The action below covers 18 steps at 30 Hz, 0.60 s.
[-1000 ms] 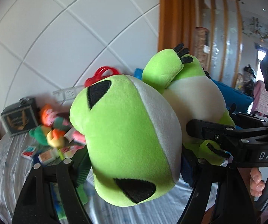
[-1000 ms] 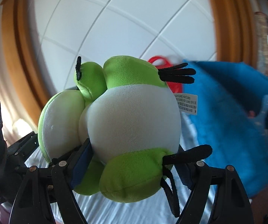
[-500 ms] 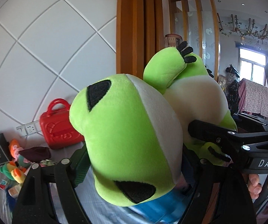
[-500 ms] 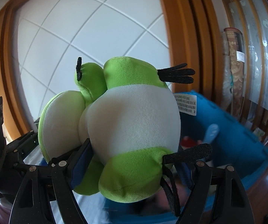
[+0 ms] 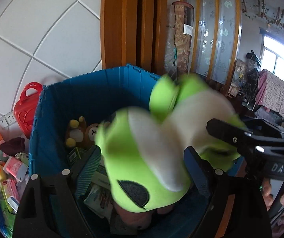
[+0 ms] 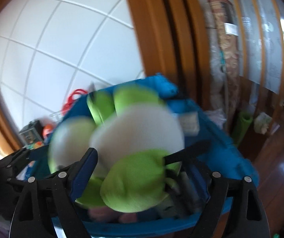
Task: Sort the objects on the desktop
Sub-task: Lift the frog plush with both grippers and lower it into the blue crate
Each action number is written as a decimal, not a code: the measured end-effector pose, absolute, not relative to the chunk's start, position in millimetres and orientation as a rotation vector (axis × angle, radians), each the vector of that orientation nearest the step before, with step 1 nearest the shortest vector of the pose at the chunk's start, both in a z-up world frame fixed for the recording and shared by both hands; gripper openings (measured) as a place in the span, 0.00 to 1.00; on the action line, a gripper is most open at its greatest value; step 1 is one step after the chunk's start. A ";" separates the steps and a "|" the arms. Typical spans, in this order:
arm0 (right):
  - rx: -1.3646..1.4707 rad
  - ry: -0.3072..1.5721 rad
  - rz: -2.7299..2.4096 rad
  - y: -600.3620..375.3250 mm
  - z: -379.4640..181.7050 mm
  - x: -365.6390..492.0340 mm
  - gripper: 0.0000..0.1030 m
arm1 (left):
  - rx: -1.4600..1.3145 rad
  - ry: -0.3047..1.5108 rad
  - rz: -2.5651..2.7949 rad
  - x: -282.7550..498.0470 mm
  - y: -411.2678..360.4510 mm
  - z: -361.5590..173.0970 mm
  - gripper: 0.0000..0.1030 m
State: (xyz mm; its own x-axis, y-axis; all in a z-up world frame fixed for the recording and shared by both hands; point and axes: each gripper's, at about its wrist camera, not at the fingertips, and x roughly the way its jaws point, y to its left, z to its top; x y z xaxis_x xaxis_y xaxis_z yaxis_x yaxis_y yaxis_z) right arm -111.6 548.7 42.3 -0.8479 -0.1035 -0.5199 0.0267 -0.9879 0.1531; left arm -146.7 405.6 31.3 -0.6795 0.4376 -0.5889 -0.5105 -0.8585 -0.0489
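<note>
Bin (image 5: 66, 107): blue plastic, open top, below and ahead of both sets of fingers; its far wall rises behind the frog.
Frog (image 5: 142, 164): large green and white plush, blurred, over the bin's mouth. In the left view its head sits between the left fingers (image 5: 94, 158), its body beyond the right-hand one. In the right view its white belly and a green foot (image 6: 134, 180) lie between the right fingers (image 6: 84, 166).
Left gripper (image 5: 144, 170): fingers wide and opening; the frog is between them, and a gap shows between the left-hand finger and the plush. Whether the other finger touches it I cannot tell.
Right gripper (image 6: 140, 172): fingers wide and opening; the frog is between them, too blurred to judge contact.
Bin contents: a brown plush (image 5: 91, 132) against the far-left wall, ahead of the left fingers; packets and a pinkish plush (image 5: 136, 218) lie under the frog.
Red case (image 5: 26, 109): outside the bin, left of it, by the tiled wall.
Worktop clutter (image 5: 7, 170): small toys and packets, far left of the left fingers.
Hand (image 5: 282, 200): at the lower right edge of the left view, on the right gripper's handle.
</note>
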 end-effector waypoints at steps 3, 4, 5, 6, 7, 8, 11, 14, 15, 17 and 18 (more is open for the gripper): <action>0.836 -0.208 -2.947 560.0 40.5 -110.7 0.84 | -0.834 0.184 2.474 -145.5 421.8 29.6 0.83; 0.831 -0.205 -2.946 562.7 39.9 -110.3 0.84 | -0.837 0.192 2.478 -145.9 423.2 26.1 0.83; 0.831 -0.201 -2.949 565.0 38.8 -110.1 0.85 | -0.849 0.203 2.484 -145.7 427.3 23.0 0.83; 0.837 -0.198 -2.951 567.2 37.8 -111.4 0.85 | -0.857 0.204 2.483 -145.5 427.5 21.6 0.83; 0.843 -0.195 -2.946 567.6 36.9 -111.4 0.85 | -0.871 0.203 2.477 -144.8 429.9 18.8 0.83; 0.847 -0.189 -2.939 566.5 36.8 -111.3 0.85 | -0.873 0.204 2.475 -143.5 431.7 16.1 0.83; 0.856 -0.166 -2.943 566.0 35.9 -112.2 0.87 | -0.866 0.213 2.487 -141.2 428.8 14.2 0.83; 0.869 -0.163 -2.943 564.2 35.6 -111.7 0.89 | -0.863 0.200 2.496 -139.5 426.4 14.8 0.83; 0.869 -0.154 -2.938 563.2 35.3 -110.7 0.91 | -0.859 0.188 2.502 -138.3 424.3 15.1 0.83; 0.871 -0.136 -2.939 560.2 35.9 -108.2 0.93 | -0.854 0.170 2.509 -138.7 420.5 17.4 0.83; 0.874 -0.127 -2.942 559.4 36.0 -106.7 0.93 | -0.849 0.162 2.516 -136.4 418.1 18.1 0.83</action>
